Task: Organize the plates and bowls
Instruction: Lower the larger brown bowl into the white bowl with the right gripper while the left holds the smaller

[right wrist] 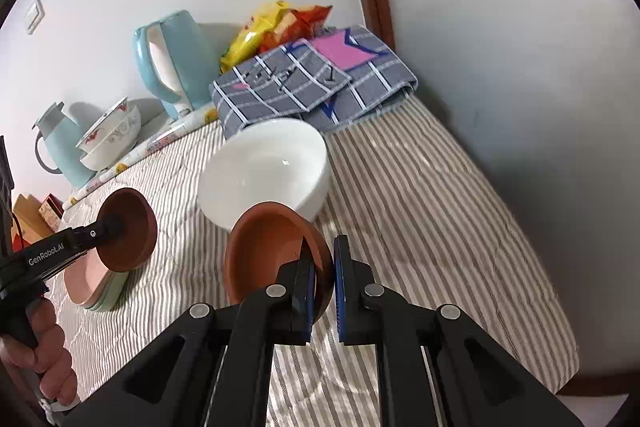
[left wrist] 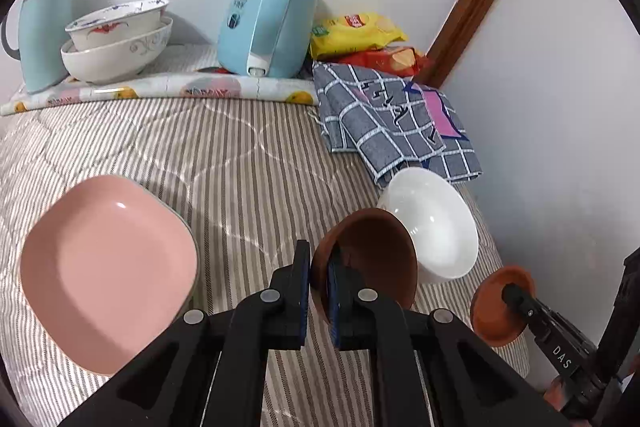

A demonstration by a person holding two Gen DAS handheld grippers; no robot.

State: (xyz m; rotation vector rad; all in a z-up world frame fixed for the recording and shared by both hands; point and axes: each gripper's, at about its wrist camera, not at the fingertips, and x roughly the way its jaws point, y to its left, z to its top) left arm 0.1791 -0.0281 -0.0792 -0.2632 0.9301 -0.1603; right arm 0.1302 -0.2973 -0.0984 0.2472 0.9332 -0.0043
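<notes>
From the left wrist camera I see my left gripper (left wrist: 318,291) pinching the rim of a brown bowl (left wrist: 372,259), one finger inside and one outside, the bowl lifted and tilted on its side above the striped quilt (left wrist: 248,163). At about two o'clock from it, just beside it, a white bowl (left wrist: 436,223) sits on the quilt. At nine o'clock lies a pink plate (left wrist: 108,267), with what looks like another plate under it, though only a sliver of edge shows. At four o'clock the right gripper (left wrist: 510,293) reaches into a second brown bowl (left wrist: 500,307). Far off at eleven o'clock, two patterned bowls (left wrist: 116,39) are nested beside a blue kettle (left wrist: 268,15).

From the right wrist camera, my right gripper (right wrist: 324,275) is pressed onto the near rim of its brown bowl (right wrist: 272,251), held up and tipped toward me, in front of the white bowl (right wrist: 268,171) at twelve o'clock. At nine o'clock the left gripper (right wrist: 114,225) holds the other brown bowl (right wrist: 128,227) over the pink plate stack (right wrist: 92,287).

I judge I am mid-carry with both small bowls. Next I need to level one, lower it into the white bowl, then nest the other on top, releasing only once each is seated.
</notes>
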